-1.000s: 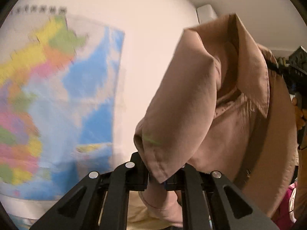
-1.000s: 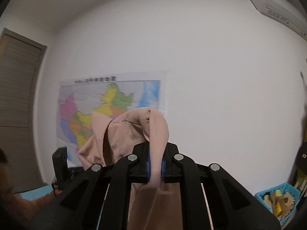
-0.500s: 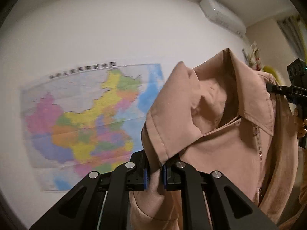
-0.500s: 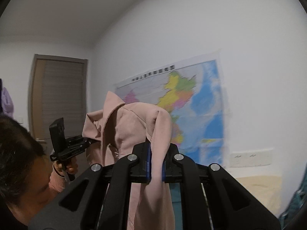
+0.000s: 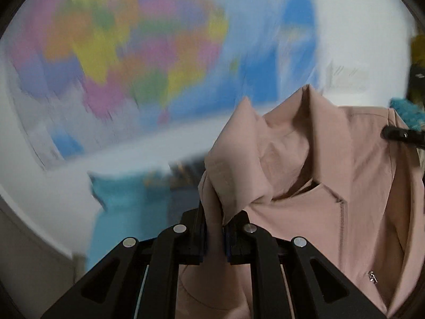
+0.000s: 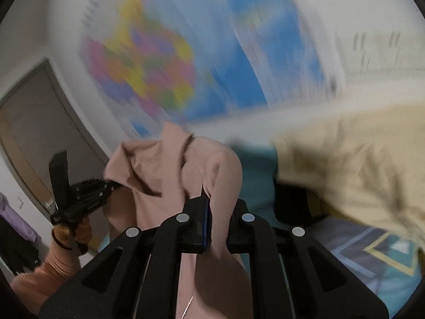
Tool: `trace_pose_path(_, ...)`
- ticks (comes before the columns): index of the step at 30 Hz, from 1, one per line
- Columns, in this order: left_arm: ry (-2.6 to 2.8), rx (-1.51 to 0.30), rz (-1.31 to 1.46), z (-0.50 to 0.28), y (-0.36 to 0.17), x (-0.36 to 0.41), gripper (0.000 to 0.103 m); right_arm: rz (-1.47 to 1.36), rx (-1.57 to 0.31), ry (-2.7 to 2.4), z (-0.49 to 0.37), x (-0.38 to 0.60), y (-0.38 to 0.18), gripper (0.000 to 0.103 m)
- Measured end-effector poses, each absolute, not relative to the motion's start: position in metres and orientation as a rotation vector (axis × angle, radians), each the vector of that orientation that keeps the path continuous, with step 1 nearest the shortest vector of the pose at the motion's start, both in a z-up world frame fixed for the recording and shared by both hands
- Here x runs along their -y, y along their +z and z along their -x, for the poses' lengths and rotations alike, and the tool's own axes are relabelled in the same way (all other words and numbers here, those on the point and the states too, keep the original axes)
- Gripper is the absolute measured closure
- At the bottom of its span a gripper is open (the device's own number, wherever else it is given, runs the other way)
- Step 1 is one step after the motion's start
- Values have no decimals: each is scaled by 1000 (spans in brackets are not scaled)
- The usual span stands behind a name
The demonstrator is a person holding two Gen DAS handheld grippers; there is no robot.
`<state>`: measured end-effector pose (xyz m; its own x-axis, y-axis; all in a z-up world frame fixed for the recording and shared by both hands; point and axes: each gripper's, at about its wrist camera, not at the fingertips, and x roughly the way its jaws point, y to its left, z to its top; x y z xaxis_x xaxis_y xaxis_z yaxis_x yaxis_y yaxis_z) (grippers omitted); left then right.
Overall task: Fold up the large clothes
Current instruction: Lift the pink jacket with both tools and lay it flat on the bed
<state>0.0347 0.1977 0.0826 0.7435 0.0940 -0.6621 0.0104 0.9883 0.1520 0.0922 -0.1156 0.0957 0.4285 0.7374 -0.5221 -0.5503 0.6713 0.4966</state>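
A pale pink zip-up jacket (image 5: 332,212) with a collar hangs in the air between my two grippers. My left gripper (image 5: 214,228) is shut on one shoulder of it, cloth bunched between the fingers. My right gripper (image 6: 217,223) is shut on the other shoulder, and the jacket (image 6: 170,178) drapes down over it. The right gripper's tip (image 5: 398,134) shows at the far right of the left wrist view. The left gripper (image 6: 79,196) shows in the person's hand at the left of the right wrist view.
A coloured wall map (image 5: 148,61) hangs on the white wall, blurred by motion. Below lies a bed with teal bedding (image 5: 127,212) and a cream cloth (image 6: 350,164) on a patterned sheet (image 6: 372,250). A door (image 6: 34,133) stands at the left.
Both grippers have swung downward with the jacket still held; the views now show the bed below the map, strongly blurred. The grips have not changed.
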Motion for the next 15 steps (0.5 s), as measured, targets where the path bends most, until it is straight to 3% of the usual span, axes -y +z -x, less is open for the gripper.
trace_pose_path(5, 85, -878, -89, -105, 5, -214, 94, -325, -907, 749, -139, 101, 30, 94)
trace_pose_path(11, 56, -838, -40, -138, 9, -236, 93, -362, -834, 703, -172, 117, 40, 95)
trace_pose_path(12, 40, -833, -42, -136, 11, -232, 90, -362, -843, 682, -176, 117, 38, 95)
trace_pose_path(14, 12, -875, -62, -147, 3, -235, 72, -347, -887, 634, -186, 117, 27, 95)
trace_pose_path(15, 51, -886, -57, -157, 0, -237, 58, -359, -917, 624, -189, 115, 18, 94)
